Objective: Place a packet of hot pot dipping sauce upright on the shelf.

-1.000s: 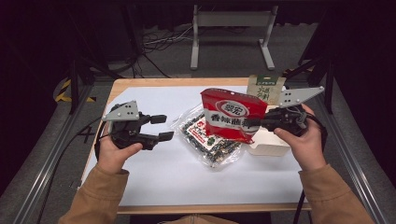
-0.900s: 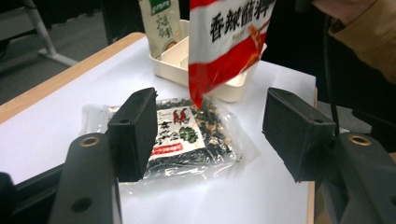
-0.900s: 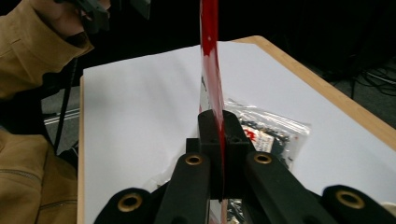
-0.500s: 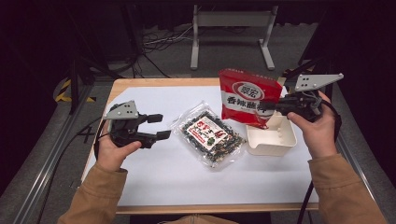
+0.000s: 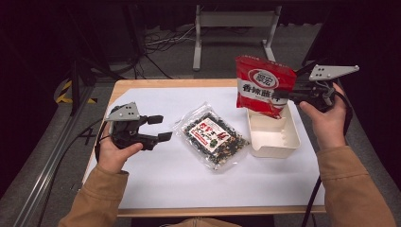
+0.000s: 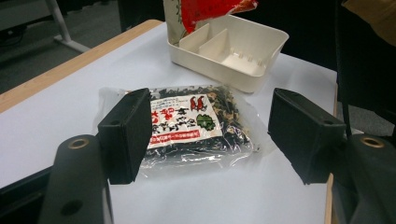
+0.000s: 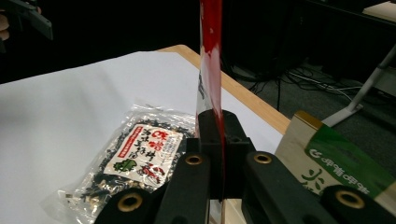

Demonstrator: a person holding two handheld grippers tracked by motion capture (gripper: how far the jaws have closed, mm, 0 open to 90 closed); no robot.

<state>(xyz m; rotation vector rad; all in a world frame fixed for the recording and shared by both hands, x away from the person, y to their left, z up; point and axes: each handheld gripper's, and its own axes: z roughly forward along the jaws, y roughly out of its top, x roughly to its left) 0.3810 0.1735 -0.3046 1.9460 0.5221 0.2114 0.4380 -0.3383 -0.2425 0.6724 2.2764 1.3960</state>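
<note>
So right tool (image 5: 289,96) clamped on red snack bag (image 5: 263,85) | hanging upright above white tray (image 5: 289,142) | left tool (image 5: 161,127) jaws just opening, empty

Red bag (image 6: 210,11) top cut off, green box (image 7: 336,163) part hidden.

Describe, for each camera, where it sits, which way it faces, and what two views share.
High view: above the table's near side, looking forward and down; forearms, left gripper and right gripper show.
Left gripper view: rides that gripper, facing the clear packet; open jaws show.
Right gripper view: looks along jaws shut on the red packet.
Shared: the clear packet.
</note>
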